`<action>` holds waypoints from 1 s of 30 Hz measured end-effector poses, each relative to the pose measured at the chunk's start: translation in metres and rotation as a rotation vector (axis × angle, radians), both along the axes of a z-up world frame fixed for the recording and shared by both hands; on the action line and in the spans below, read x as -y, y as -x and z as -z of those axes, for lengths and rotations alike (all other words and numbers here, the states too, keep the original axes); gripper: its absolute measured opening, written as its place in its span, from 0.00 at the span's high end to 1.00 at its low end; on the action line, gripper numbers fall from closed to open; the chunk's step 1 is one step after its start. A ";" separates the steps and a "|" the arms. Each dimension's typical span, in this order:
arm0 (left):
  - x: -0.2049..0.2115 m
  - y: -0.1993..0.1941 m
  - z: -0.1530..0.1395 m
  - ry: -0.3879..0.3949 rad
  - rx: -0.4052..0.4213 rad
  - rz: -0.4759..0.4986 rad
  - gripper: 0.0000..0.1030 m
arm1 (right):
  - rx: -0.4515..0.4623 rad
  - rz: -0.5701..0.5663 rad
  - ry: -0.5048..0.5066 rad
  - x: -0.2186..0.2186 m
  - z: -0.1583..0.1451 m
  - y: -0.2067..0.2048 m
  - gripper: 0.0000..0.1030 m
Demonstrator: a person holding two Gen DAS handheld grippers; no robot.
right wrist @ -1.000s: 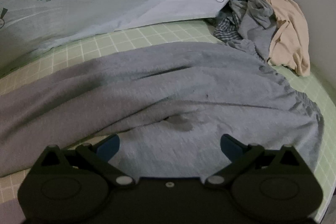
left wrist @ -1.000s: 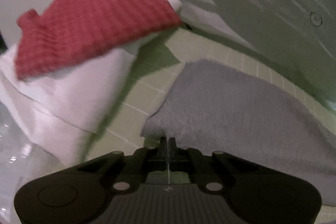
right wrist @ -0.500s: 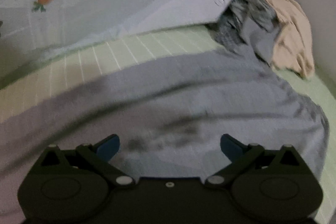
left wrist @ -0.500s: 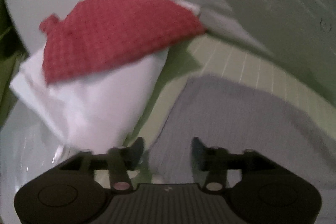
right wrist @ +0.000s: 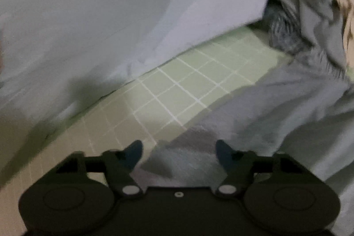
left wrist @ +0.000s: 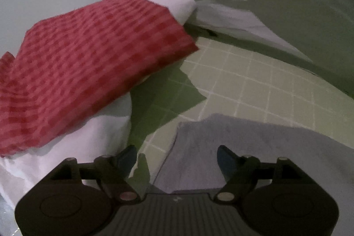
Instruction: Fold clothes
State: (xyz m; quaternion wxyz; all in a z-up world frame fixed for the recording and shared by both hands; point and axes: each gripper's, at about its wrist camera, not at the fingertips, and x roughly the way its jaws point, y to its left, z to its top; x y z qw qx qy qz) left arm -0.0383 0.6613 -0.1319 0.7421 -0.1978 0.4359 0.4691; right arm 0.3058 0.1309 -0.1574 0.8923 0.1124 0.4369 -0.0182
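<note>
since a second ago the left tongs (left wrist: 176, 157) have let go of the grey garment (left wrist: 254, 147) and now stand spread over its corner, while the right tongs (right wrist: 178, 153), wide apart then too, have swung from the middle of the cloth to its edge near the pale blue bedding (right wrist: 132, 14). going from large to small: the bed with its green checked sheet (left wrist: 254, 81) carries everything; the grey garment lies across it, flat and smooth on the left side, rumpled toward the right, with neither pair of tongs pinching it. at the left a folded white cloth (left wrist: 88, 141) with a folded red checked cloth (left wrist: 88, 59) on top looks like finished work. at the far right a heap of unfolded clothes (right wrist: 309, 14), grey and beige, waits. by my reading the task is partly done: a couple of pieces stacked, the grey one spread and mid-fold, and the heap not yet begun.
</note>
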 end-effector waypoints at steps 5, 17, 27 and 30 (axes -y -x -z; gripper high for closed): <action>-0.004 0.000 0.005 -0.026 0.048 -0.001 0.36 | 0.013 0.000 0.173 -0.017 0.004 -0.003 0.80; -0.019 -0.015 -0.044 -0.157 0.216 0.021 0.99 | 0.359 0.005 0.173 -0.003 -0.076 -0.011 1.00; 0.008 -0.005 -0.022 -0.041 0.111 -0.006 0.39 | 0.160 -0.153 0.195 -0.009 -0.052 -0.010 0.55; 0.018 0.004 -0.008 -0.005 0.058 -0.023 0.36 | 0.044 -0.148 0.180 -0.009 -0.026 -0.004 0.52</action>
